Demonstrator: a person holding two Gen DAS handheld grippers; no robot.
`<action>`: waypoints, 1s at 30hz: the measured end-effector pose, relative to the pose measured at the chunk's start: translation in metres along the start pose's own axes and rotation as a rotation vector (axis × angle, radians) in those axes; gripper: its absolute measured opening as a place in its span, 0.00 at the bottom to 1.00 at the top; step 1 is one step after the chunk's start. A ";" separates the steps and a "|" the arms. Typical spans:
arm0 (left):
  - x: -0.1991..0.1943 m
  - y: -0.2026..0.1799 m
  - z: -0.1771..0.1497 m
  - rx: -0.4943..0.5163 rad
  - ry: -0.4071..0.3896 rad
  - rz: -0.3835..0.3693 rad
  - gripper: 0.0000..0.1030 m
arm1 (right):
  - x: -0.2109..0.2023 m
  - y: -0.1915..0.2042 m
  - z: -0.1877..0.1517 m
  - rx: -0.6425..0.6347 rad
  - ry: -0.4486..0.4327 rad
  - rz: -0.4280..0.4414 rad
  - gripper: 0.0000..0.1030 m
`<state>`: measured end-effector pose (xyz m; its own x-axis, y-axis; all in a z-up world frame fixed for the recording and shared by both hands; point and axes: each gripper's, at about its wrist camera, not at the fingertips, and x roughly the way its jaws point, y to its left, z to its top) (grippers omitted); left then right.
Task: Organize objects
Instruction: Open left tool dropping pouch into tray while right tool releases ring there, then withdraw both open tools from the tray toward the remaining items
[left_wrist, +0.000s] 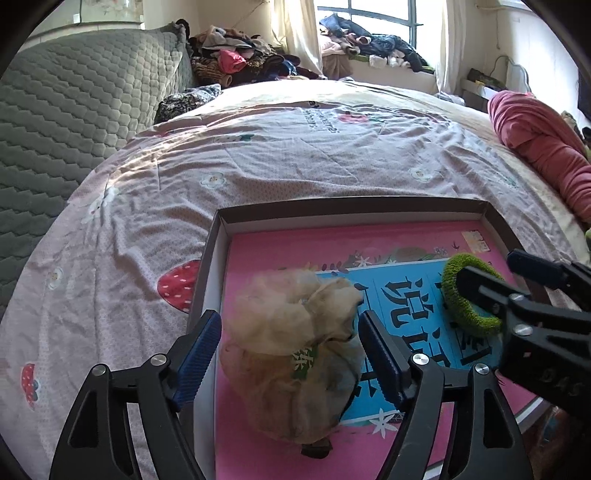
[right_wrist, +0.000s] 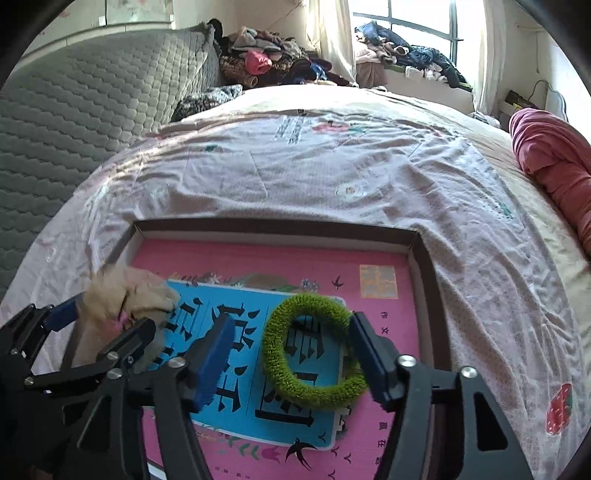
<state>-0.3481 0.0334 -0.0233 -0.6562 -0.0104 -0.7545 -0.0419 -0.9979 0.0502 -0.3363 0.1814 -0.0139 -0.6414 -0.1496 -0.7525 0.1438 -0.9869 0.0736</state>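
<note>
Right in front of us, our left claw (left_wrist: 290, 354) has its blue pads (left_wrist: 197, 358) spread wide, and the cream scrunchie (left_wrist: 295, 350) sits between them, a puffy bundle with a small green tag. Whether either pad touches the fabric, we cannot tell. The scrunchie lies at the left side of the shallow box (left_wrist: 351, 208), on top of the pink book (left_wrist: 332, 243) with the blue panel and big black characters.

Over on the right wrist view, our right claw (right_wrist: 291, 363) is apart as well, and the green fuzzy ring (right_wrist: 314, 350) lies flat on the book's blue panel between the fingers. The right finger looks right up against the ring's outer edge; the left pad stands clear of it. From this side we also catch the left claw and the cream scrunchie at the box's left edge.

Past the box rim, the bed (left_wrist: 295, 158) spreads out under a pale sheet with strawberries and flowers. A grey quilted cover (left_wrist: 74, 110) rises at the left, a red bundle of cloth (left_wrist: 543, 136) lies at the right edge, and piled clothes (left_wrist: 236, 55) sit by the window (left_wrist: 380, 18) at the far end.
</note>
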 end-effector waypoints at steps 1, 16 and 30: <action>-0.002 0.000 0.000 0.000 -0.001 -0.007 0.77 | -0.004 0.000 0.001 0.004 -0.009 0.004 0.68; -0.053 0.003 -0.002 -0.012 -0.040 -0.049 0.97 | -0.076 0.004 0.004 -0.015 -0.094 0.027 0.78; -0.159 0.017 -0.023 -0.035 -0.080 -0.025 1.00 | -0.186 0.010 -0.031 -0.032 -0.136 0.004 0.85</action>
<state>-0.2271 0.0171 0.0826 -0.7135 0.0183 -0.7005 -0.0338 -0.9994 0.0084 -0.1919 0.2015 0.1062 -0.7369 -0.1626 -0.6562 0.1691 -0.9841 0.0540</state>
